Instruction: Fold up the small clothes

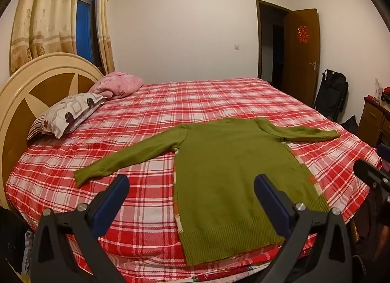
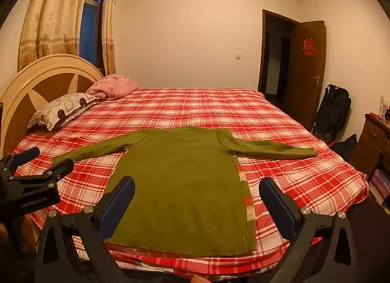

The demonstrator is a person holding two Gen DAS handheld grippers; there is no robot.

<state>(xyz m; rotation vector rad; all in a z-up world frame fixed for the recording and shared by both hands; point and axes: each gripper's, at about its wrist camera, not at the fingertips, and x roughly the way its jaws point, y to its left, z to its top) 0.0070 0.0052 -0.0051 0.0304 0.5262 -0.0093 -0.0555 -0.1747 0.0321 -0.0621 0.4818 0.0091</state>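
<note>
**Both claws wide open above a flat sweater**

Blue-padded fingers of the left gripper are seen spread as wide as they go, with nothing held between them; they hang above the near edge of the bed, clear of the cloth. Likewise the right gripper is seen fully spread and empty, its fingers framing the lower half of the sweater without touching it. In the right view, the left gripper is glimpsed at the left edge.

A green long-sleeved sweater is laid flat on the red plaid bed, its ribbed hem nearest the cameras and its neck toward the far side. Both sleeves are stretched outward to left and right. A strip of patterned cloth is seen along its edges, lying under it.

Two pillows are set by the headboard. Curtains are hung behind, and a brown door is stood ajar at the far right.
</note>
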